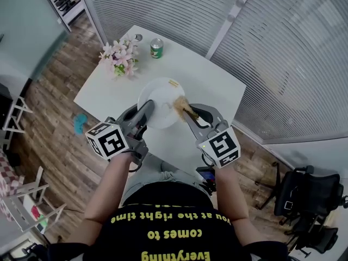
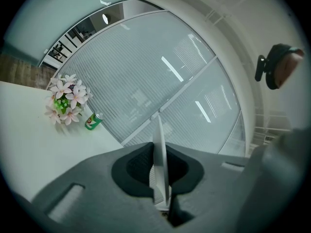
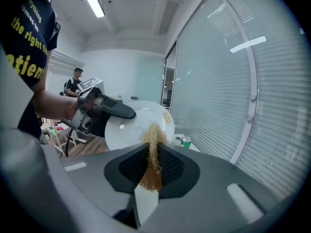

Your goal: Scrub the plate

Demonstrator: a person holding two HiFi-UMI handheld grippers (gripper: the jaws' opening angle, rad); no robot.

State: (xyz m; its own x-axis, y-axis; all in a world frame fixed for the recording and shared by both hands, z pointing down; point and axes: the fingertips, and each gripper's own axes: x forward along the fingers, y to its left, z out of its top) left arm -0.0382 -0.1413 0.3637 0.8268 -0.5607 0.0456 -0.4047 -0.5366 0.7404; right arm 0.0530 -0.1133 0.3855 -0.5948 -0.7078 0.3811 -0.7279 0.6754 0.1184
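A white plate [image 1: 159,98] is lifted off the white table [image 1: 217,86] and tilted, with my left gripper [image 1: 149,108] shut on its near rim. The left gripper view shows that plate [image 2: 160,149] edge-on between the pads. My right gripper [image 1: 186,111] is shut on a golden wire scrubber [image 1: 180,104], whose tuft touches the plate's right part. In the right gripper view the scrubber [image 3: 152,154] sticks out between the pads, right in front of the plate [image 3: 133,125]. The left gripper [image 3: 104,107] grips the plate's left rim there. A small yellow label [image 1: 173,83] sits on the far rim.
A bunch of pink flowers [image 1: 120,57] and a green can [image 1: 156,48] stand at the table's far end. Slatted glass walls [image 1: 283,48] run behind the table. A blue thing [image 1: 80,122] lies on the wood floor at left, and black office chairs [image 1: 304,197] stand at right.
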